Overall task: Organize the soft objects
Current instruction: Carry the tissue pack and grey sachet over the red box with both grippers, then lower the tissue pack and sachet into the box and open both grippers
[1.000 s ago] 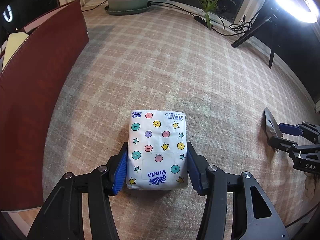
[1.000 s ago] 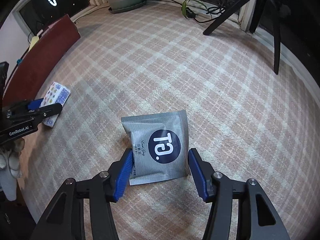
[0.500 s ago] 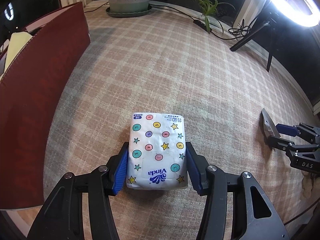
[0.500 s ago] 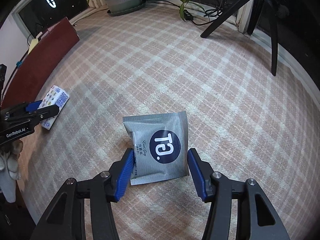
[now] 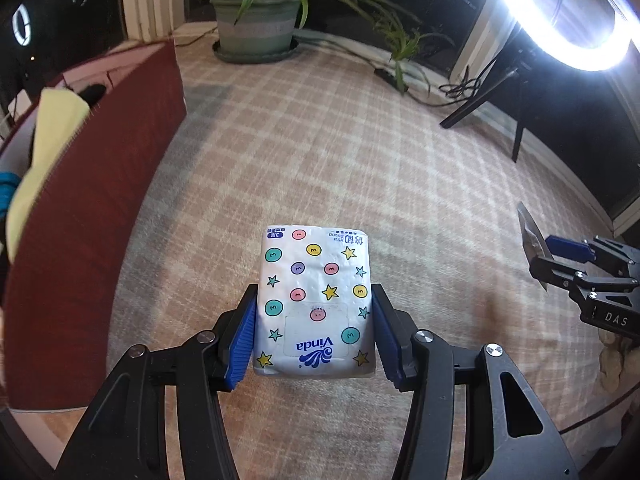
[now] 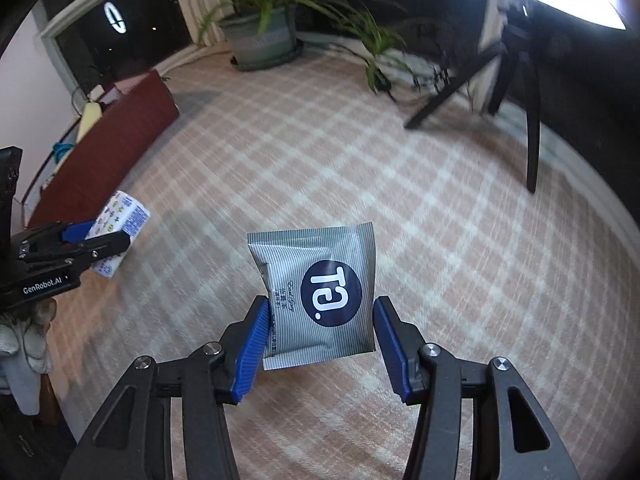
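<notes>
**A:** How far along does it look?

**B:** Early to middle, I'd judge. Nearest the lens, the left gripper point(image 5: 315, 330) is clamped on the tissue pack point(image 5: 316, 300), blue pads pressed to its two long sides. The right gripper point(image 6: 318, 336) has the grey pouch point(image 6: 320, 296) pinched the same way, its left pad denting the edge. Both things seem to be off the checked cloth point(image 5: 320, 160), with a shadow under each, so the picking-up is done. Neither has been put anywhere yet.

**A:** And where would they go?

**B:** Probably the red box point(image 5: 80, 220) along the cloth's left edge. Something yellow point(image 5: 44, 148) and soft-looking already sits in it, with a bit of blue point(image 6: 60, 148) beside that, so part of the sorting may be finished. I can't see the rest of the inside.

**A:** How are the hands set?

**B:** Both grippers point steeply down and forward, side by side but well apart. From the left view the right one shows at the right edge of the cloth; from the right view the left one point(image 6: 96, 240) shows near the box with the pack. A gloved hand point(image 6: 28, 336) is partly visible under it.

**A:** Anything further off?

**B:** At the far edge of the cloth, a plant pot point(image 5: 256, 24), and a ring light point(image 5: 568, 12) on a tripod at the far right corner.
</notes>
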Tool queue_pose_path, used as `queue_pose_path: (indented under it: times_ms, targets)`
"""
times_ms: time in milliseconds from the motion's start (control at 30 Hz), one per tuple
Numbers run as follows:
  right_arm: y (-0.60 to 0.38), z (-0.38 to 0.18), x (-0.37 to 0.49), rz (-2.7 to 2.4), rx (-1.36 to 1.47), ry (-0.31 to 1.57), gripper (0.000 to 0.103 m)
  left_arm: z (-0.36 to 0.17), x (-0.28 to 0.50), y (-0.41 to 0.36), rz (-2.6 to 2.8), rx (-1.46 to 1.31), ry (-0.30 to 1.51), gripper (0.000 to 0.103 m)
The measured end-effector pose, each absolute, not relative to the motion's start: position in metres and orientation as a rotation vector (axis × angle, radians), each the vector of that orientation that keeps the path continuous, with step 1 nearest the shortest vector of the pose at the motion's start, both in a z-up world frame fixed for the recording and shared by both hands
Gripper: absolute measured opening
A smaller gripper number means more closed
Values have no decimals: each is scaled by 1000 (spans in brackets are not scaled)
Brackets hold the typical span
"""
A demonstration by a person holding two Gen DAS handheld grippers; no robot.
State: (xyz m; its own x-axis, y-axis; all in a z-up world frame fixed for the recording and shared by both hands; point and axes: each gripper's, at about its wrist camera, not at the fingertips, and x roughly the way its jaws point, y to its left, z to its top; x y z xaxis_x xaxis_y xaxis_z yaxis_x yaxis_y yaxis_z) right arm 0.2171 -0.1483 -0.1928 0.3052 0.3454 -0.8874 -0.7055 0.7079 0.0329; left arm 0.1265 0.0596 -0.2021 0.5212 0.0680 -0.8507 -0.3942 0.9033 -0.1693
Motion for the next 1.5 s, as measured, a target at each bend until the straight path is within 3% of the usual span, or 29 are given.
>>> queue_pose_path:
  times_ms: [467,733,1500]
  targets:
    - [-65,-113,187,898,-441,864,47,-134,75,102,355,-367,849,52]
    - [12,-85,163,1017,-497,790,47,-122,32,150,449,-406,809,52]
    - [200,-95,151,1091,-552,821,47,-130,5,249,483,-423,839,52]
